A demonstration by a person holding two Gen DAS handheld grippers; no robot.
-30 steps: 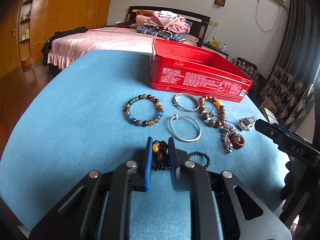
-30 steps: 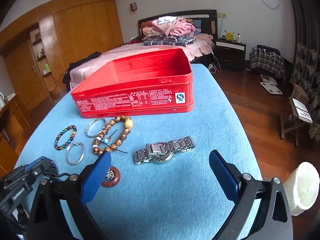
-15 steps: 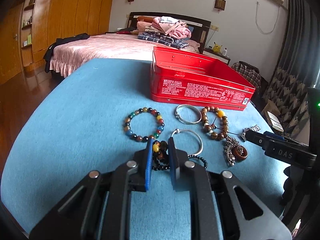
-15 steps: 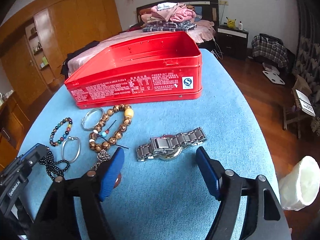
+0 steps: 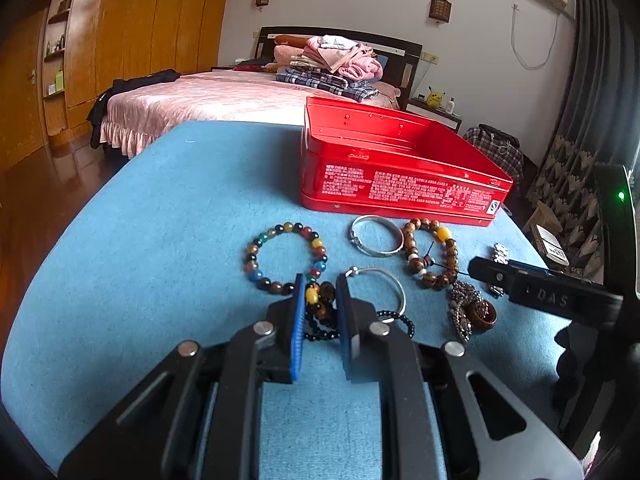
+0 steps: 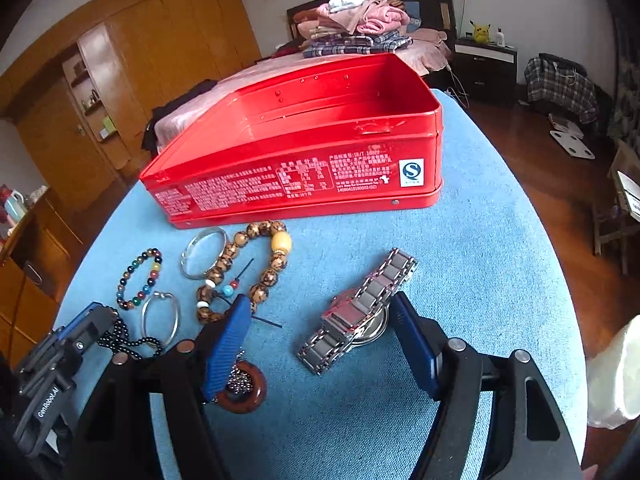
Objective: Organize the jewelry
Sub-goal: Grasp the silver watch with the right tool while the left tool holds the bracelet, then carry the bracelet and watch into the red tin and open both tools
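Left hand-held gripper (image 5: pixel 318 304) clamping beads (image 5: pixel 316 300), watch (image 6: pixel 358 314) clear only right view

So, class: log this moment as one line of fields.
left gripper: shut on dark bead strand | right gripper: open around watch | red tin: empty

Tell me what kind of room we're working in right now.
Most likely a home bedroom. A bed with a pink cover and folded clothes stands behind the blue-topped table, wooden wardrobes line the wall, and a nightstand sits by the headboard.
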